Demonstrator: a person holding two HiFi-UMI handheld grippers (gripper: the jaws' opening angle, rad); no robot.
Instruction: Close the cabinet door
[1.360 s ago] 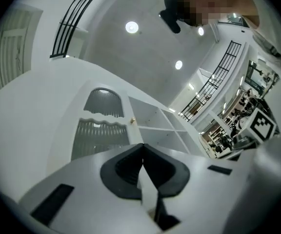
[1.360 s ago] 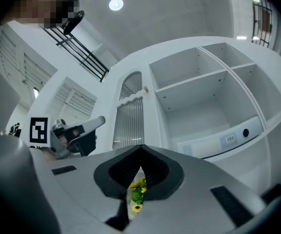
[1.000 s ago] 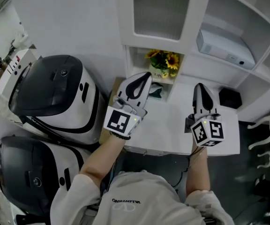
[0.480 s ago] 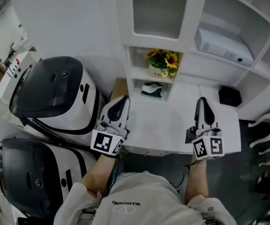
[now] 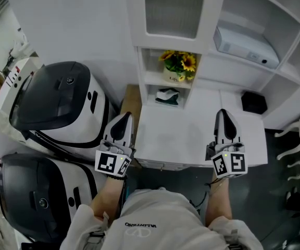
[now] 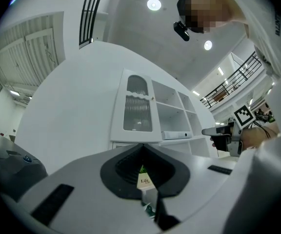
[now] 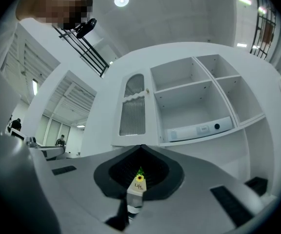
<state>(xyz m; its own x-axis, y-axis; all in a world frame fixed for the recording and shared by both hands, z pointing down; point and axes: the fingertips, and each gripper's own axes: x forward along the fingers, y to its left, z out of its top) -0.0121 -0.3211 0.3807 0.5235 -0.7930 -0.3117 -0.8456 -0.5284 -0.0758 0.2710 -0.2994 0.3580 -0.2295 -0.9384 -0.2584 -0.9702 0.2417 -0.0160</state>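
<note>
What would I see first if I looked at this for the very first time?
Probably the yellow sunflowers, the only bright colour, in a small cubby just under the closed cabinet door. Then the two big black-and-white machines on the left, and the left claw and right claw, both shut, held near the front edge of the white desk.

White cabinet door: arched ribbed-glass pane, upright, shut flush with frame.
</note>
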